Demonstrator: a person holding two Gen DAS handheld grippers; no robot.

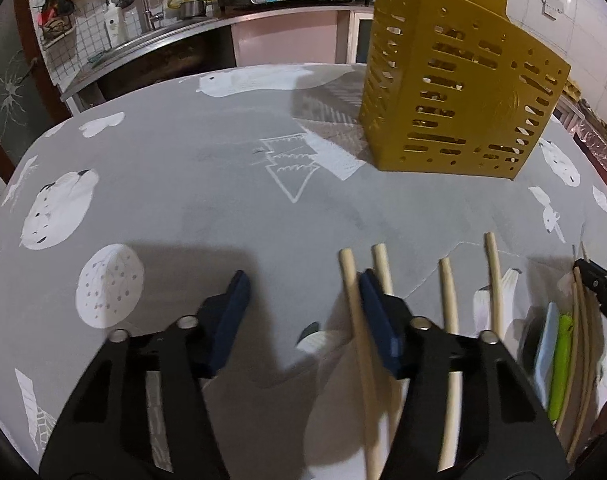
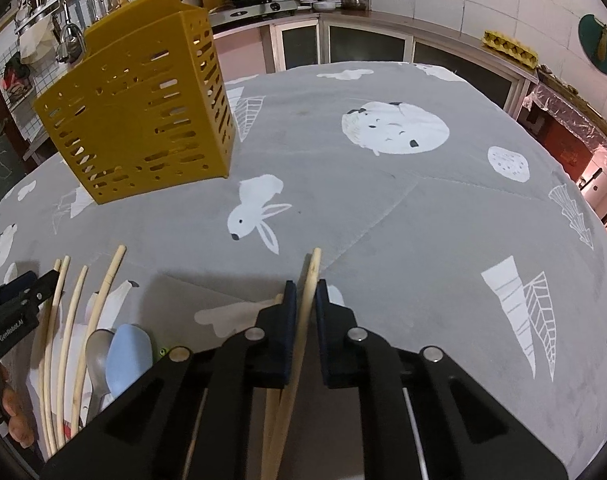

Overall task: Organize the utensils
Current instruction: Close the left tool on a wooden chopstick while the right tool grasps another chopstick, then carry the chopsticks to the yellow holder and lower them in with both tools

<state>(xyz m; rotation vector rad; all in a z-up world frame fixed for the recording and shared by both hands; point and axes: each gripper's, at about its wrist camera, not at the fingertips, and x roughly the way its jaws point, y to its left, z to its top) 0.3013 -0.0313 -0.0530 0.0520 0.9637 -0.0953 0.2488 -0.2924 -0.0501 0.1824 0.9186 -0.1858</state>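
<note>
A perforated yellow utensil holder (image 1: 455,92) (image 2: 143,120) stands upright at the far side of the grey printed tablecloth (image 1: 207,184). Several pale wooden chopsticks (image 1: 449,300) (image 2: 79,312) lie side by side near the front edge. My left gripper (image 1: 303,280) is open just above the cloth; one chopstick (image 1: 349,276) lies inside its jaws beside the right pad, unpressed. My right gripper (image 2: 305,286) is shut on a chopstick (image 2: 313,264), whose tip sticks out beyond the pads; a second stick shows behind its left finger.
A metal spoon (image 2: 99,348), a light blue spoon (image 2: 127,348) and a green-handled item (image 1: 561,360) lie among the chopsticks. A hand (image 2: 15,412) shows at the left edge. Kitchen counters with a stove and pots stand behind the table.
</note>
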